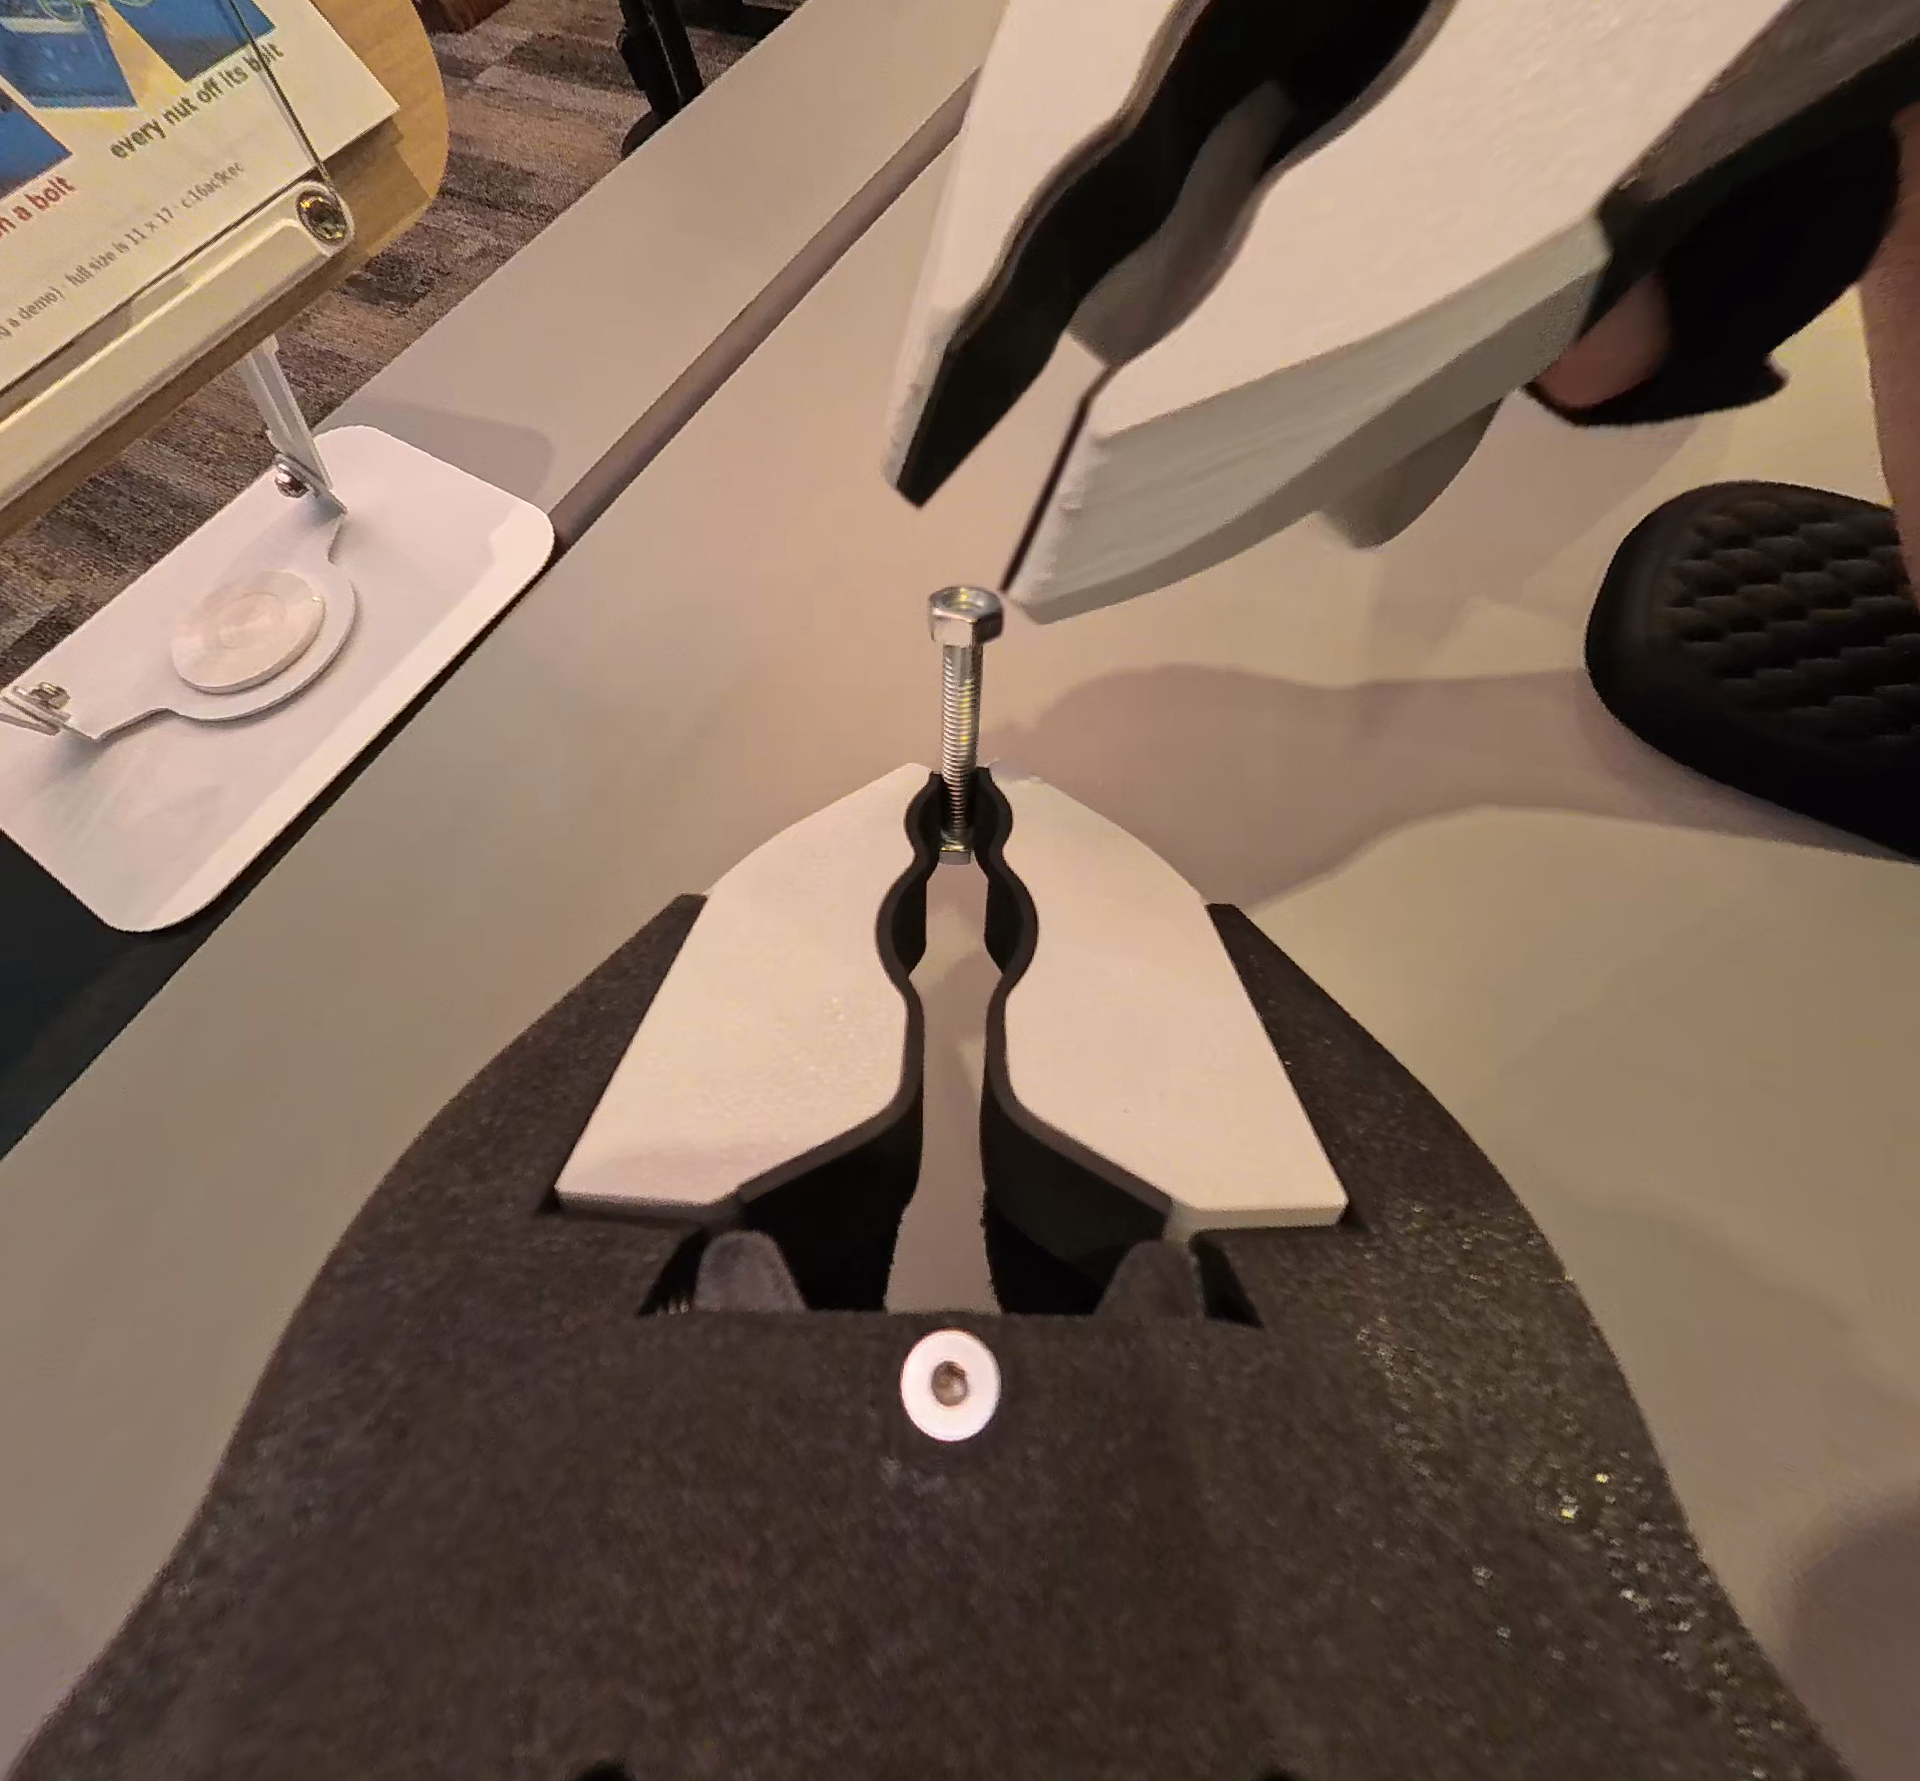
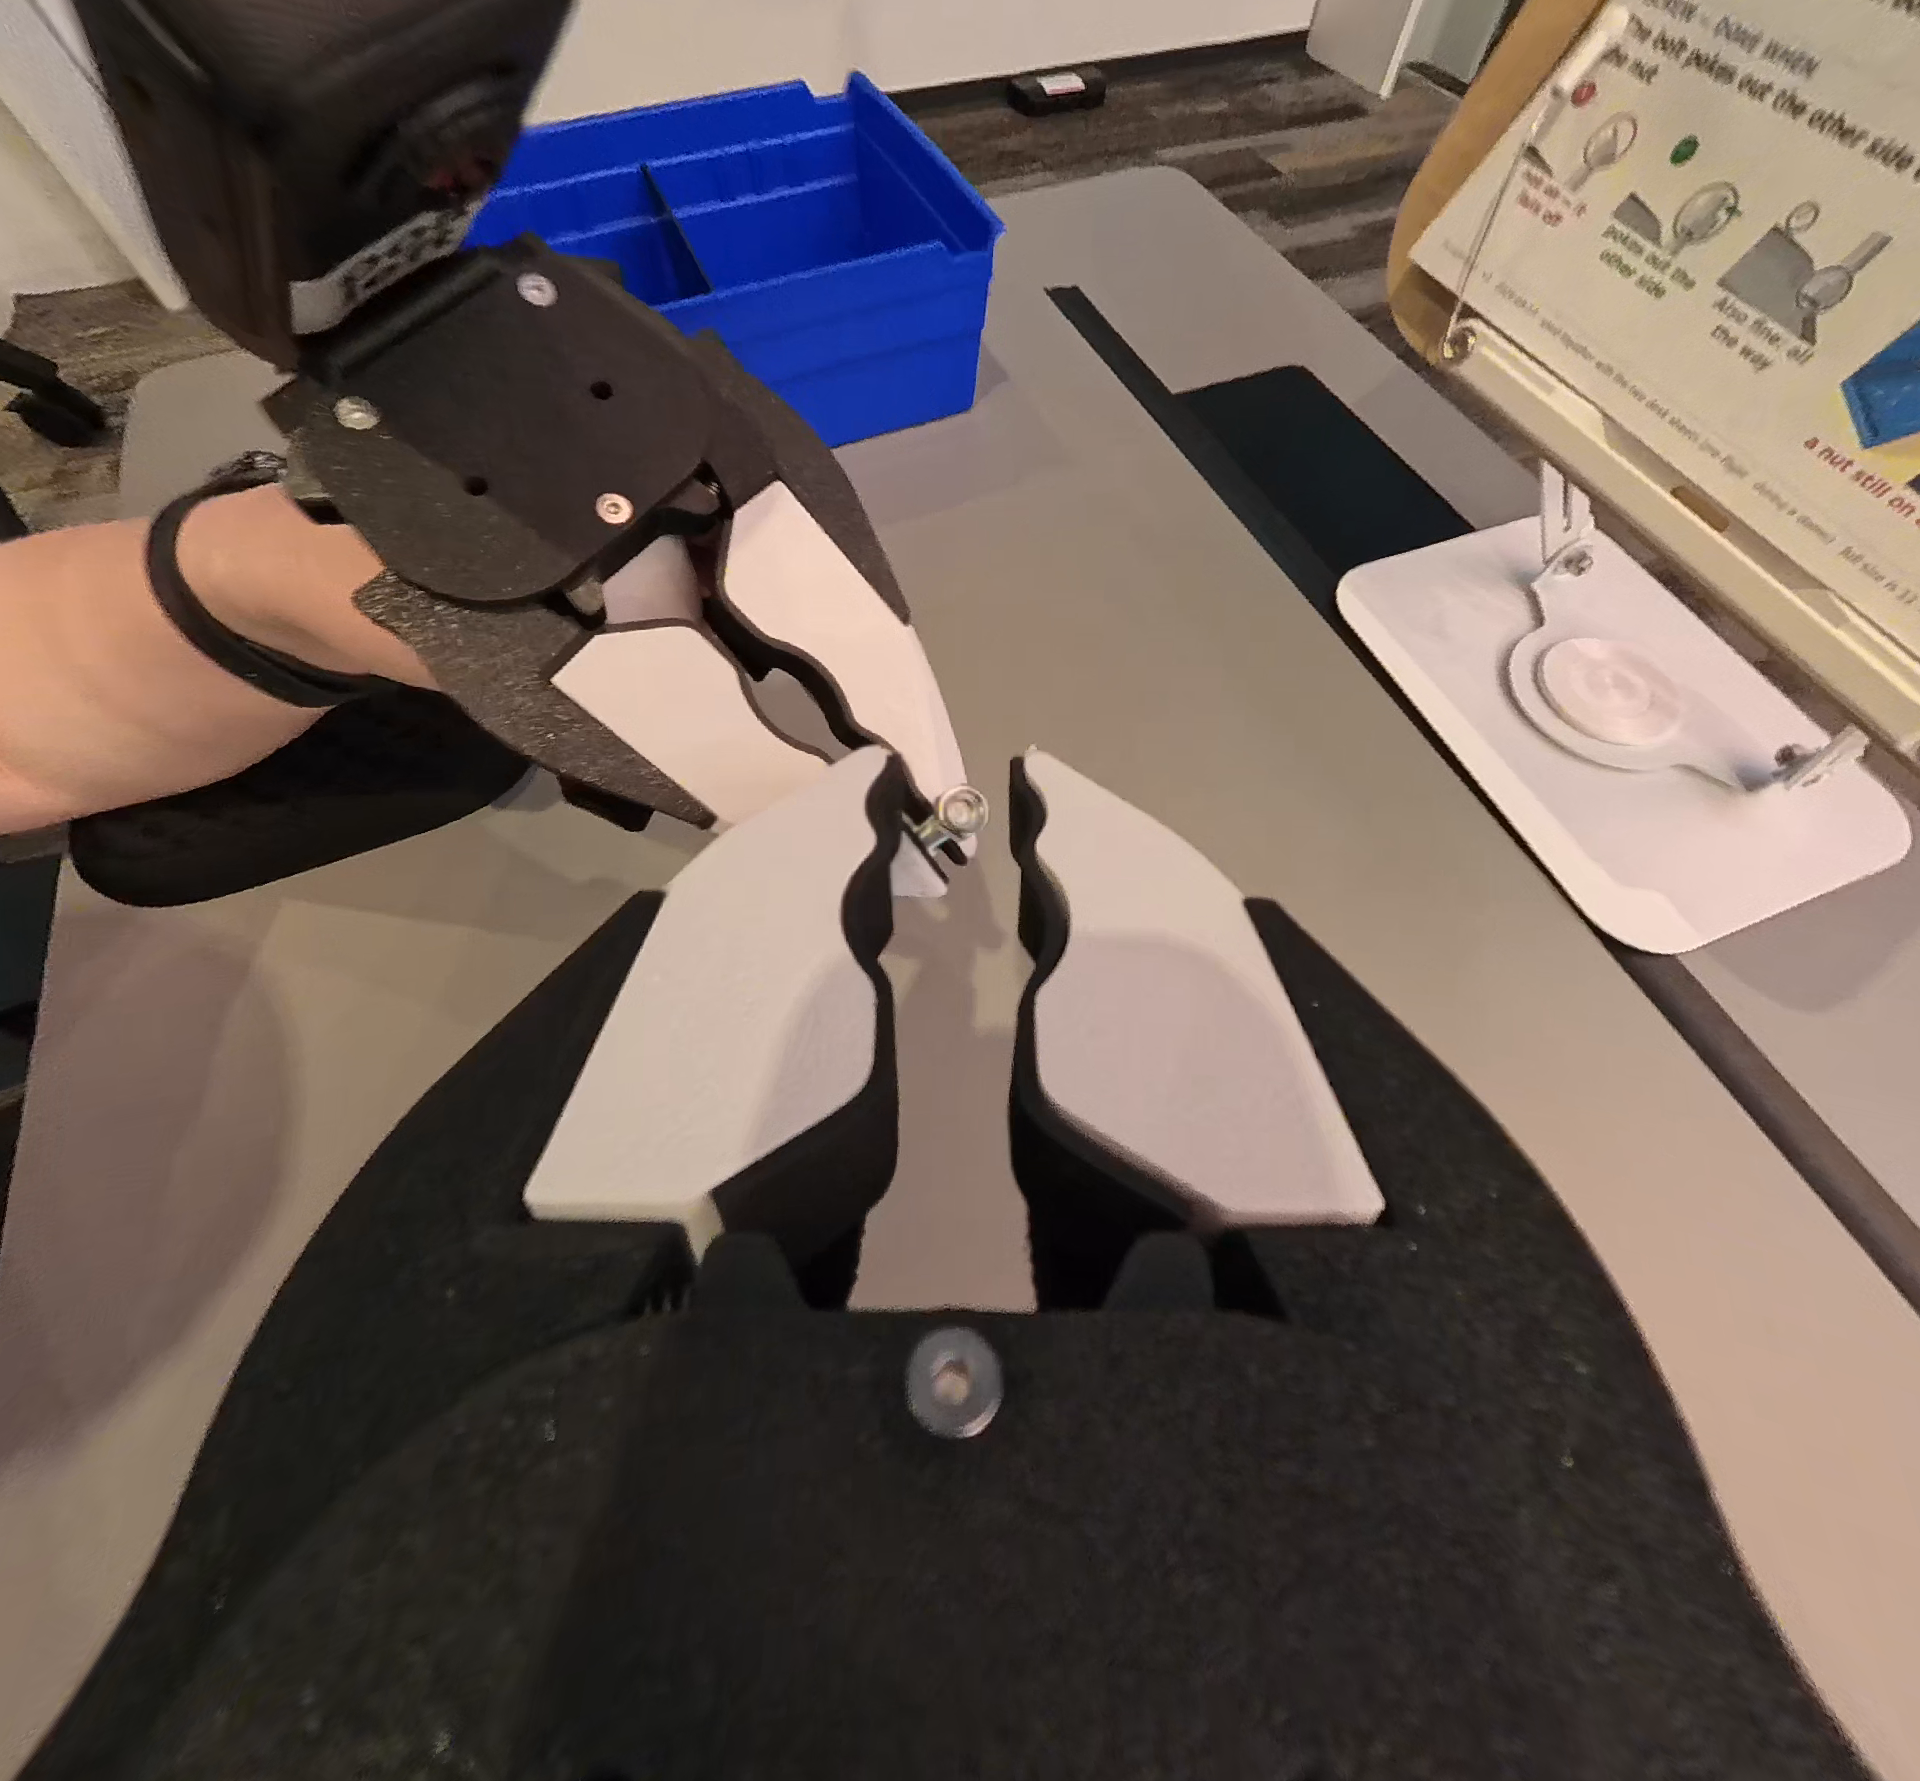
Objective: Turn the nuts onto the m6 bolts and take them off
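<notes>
My left gripper (image 1: 961,781) is shut on the head end of a silver M6 bolt (image 1: 956,708). The threaded shaft points away from it, over the grey table. A silver hex nut (image 1: 966,614) sits on the bolt's far tip. My right gripper (image 1: 966,536) hangs just above the nut with its jaws apart and empty. In the right wrist view, the right gripper (image 2: 954,775) is open, and the nut (image 2: 961,809) shows end-on just beyond the gap between its fingertips. The left gripper (image 2: 935,848) reaches in from the left, holding the bolt.
A blue divided bin (image 2: 790,277) stands at the table's far end. An instruction sheet on a stand with a white base (image 2: 1621,744) sits to the right; it also shows in the left wrist view (image 1: 260,630). A black mesh chair part (image 1: 1766,651) lies beside the table. Left tips to right tips: about 5 centimetres.
</notes>
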{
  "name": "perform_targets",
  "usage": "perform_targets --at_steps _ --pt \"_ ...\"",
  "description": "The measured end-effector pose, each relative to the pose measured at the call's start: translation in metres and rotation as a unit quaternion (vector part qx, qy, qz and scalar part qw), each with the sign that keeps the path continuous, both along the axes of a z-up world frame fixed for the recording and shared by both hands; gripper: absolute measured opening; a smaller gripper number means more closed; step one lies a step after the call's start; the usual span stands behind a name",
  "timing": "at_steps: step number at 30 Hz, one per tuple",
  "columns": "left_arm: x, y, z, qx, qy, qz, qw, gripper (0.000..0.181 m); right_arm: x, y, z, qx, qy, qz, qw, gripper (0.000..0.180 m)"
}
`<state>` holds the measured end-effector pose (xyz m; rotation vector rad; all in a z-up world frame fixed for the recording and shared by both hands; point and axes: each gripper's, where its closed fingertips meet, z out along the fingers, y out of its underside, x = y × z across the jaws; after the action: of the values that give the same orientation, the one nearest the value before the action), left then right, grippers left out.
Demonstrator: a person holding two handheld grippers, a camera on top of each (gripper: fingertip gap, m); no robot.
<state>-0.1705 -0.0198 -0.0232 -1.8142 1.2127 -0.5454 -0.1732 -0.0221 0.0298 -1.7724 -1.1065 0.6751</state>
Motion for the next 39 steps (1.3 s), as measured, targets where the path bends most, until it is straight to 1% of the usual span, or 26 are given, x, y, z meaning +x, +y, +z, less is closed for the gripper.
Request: perform_targets --at_steps 2,4,5,8,10,14,18,23,28,32,39 --pt "0.002 -0.003 0.001 0.001 -0.005 -0.014 1.0 0.005 0.003 -0.008 0.004 0.013 -0.008 0.031 0.999 0.024" --pt "0.009 -0.009 0.004 0.015 -0.018 -0.047 0.999 0.005 0.012 -0.02 0.002 0.043 -0.043 0.076 0.995 0.025" --pt "0.011 -0.011 0.003 0.021 -0.019 -0.056 0.998 0.005 0.017 -0.026 0.0 0.068 -0.066 0.096 0.991 0.029" --pt "0.019 -0.02 -0.004 0.025 -0.007 -0.092 0.995 0.005 0.031 -0.039 -0.006 0.161 -0.137 0.142 0.967 0.031" --pt "0.023 -0.029 -0.009 0.016 -0.002 -0.122 0.992 0.005 0.036 -0.047 -0.009 0.19 -0.156 0.166 0.955 0.028" --pt "0.029 -0.05 -0.016 -0.011 0.006 -0.18 0.984 0.005 0.04 -0.058 -0.014 0.175 -0.157 0.195 0.952 0.024" --pt "0.031 -0.057 -0.022 -0.015 0.022 -0.198 0.98 0.005 0.043 -0.064 -0.025 0.159 -0.183 0.213 0.947 0.019" --pt "0.031 -0.062 -0.029 -0.02 0.044 -0.207 0.977 0.005 0.041 -0.063 -0.039 0.148 -0.224 0.216 0.939 0.018" --pt "0.031 -0.064 -0.033 -0.02 0.058 -0.21 0.976 0.005 0.038 -0.064 -0.046 0.145 -0.245 0.219 0.933 0.018" --pt "0.031 -0.064 -0.034 -0.019 0.061 -0.21 0.976 0.005 0.036 -0.066 -0.049 0.135 -0.243 0.226 0.934 0.013" --pt "0.03 -0.062 -0.03 -0.009 0.061 -0.202 0.977 0.005 0.035 -0.061 -0.051 0.13 -0.243 0.219 0.936 0.01"
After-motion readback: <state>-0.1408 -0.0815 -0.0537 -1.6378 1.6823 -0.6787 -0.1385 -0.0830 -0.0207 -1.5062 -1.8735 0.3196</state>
